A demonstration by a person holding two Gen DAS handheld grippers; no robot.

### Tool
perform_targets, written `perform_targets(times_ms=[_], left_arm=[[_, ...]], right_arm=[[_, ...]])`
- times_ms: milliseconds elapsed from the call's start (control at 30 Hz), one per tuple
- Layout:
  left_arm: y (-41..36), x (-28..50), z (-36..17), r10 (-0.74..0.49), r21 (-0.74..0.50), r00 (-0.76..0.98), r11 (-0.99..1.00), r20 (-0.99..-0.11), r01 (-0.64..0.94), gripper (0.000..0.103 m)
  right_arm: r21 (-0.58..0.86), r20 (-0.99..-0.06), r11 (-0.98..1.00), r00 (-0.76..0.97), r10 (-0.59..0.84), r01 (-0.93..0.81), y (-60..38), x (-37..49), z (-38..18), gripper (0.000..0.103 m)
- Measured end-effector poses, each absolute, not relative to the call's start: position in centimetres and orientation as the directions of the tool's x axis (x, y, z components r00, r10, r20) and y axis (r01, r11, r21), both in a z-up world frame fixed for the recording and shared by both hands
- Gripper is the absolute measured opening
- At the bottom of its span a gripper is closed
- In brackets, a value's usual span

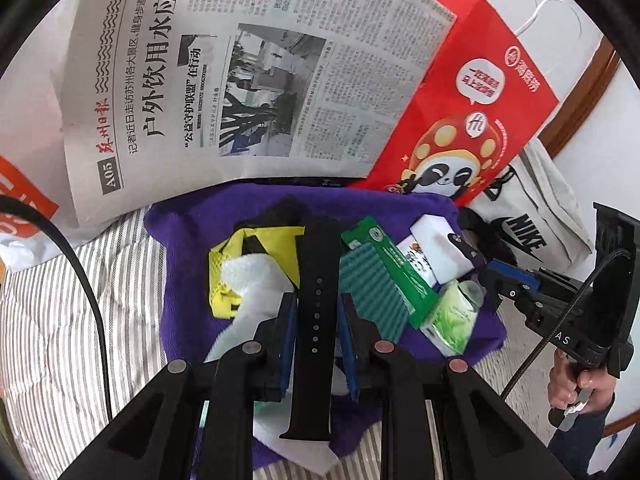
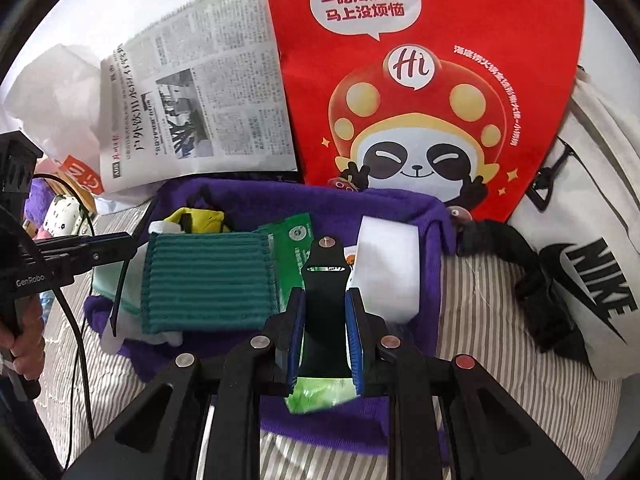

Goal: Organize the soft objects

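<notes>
two grippers, each clamped on half of a black watch strap

both tools tilt steeply down over a purple fleece cloth (image 1: 188, 320) spread on a grey-striped bedsheet (image 1: 60, 320). the left gripper (image 1: 317, 320) has its blue-padded jaws narrow, pinching the long black rubber strap piece with adjustment holes (image 1: 316, 300), which runs lengthwise between the fingers. the right gripper (image 2: 325, 332) is likewise narrow, closed on the short black rubber strap piece with a metal stud and slot (image 2: 325, 280). a hand (image 1: 576, 384) wraps the right tool's handle at the left view's edge. on the cloth lie a green ribbed knit pad (image 2: 208, 280), a yellow mesh fabric piece (image 1: 228, 264), a white foam block (image 2: 390, 264) and a green plastic packet (image 1: 452, 320). behind it stand a folded newspaper (image 1: 248, 72), a red paper bag with a panda cartoon (image 2: 420, 80) and a white canvas nike bag (image 2: 592, 280).
</notes>
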State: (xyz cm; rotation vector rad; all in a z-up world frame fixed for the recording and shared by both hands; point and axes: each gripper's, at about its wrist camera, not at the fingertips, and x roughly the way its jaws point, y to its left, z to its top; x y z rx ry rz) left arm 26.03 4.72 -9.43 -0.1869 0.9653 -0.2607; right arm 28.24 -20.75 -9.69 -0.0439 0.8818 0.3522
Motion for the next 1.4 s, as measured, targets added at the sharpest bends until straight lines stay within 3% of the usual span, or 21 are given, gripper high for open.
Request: perform_targets(times_ms=[467,767,1033,1133,1167,1333,1400], left_arm=[[5.2,27.2,-12.2,-0.237,-0.220,0.528,0.971,-0.815,0.096,0.020],[5.3,27.2,-12.2,-0.264,-0.246,0.523,0.964,-0.810,0.104,0.021],[5.2,26.8,-11.9,-0.281,-0.265,0.523,0.958,-0.805,0.106,0.052],[5.0,26.3,-11.4,-0.276,-0.261,0.533,0.960,-0.800,0.105,0.061],[4.8,26.1,-11.2,-0.275,-0.259,0.531,0.960,-0.802,0.107,0.062],[4.4,24.9,-10.4,-0.251,-0.232,0.528,0.967,-0.811,0.103,0.064],[4.4,24.0,-9.7,-0.239,-0.221,0.532,0.970,-0.812,0.098,0.064]], right_arm=[[0.090,-0.796,0.940,0.544,0.267,-0.329,-19.0,31.5,-12.5,0.020],[0.063,-0.826,0.933,0.506,0.249,-0.355,-17.3,32.2,-14.3,0.020],[0.086,-0.841,0.928,0.472,0.263,-0.363,-17.3,32.6,-15.4,0.021],[0.170,-0.831,0.919,0.450,0.328,-0.355,-18.4,32.3,-15.0,0.036],[0.187,-0.825,0.918,0.451,0.341,-0.351,-18.6,32.1,-14.9,0.042],[0.208,-0.808,0.920,0.471,0.354,-0.333,-19.2,29.6,-13.5,0.044],[0.204,-0.803,0.920,0.480,0.353,-0.336,-19.2,28.4,-12.8,0.051]])
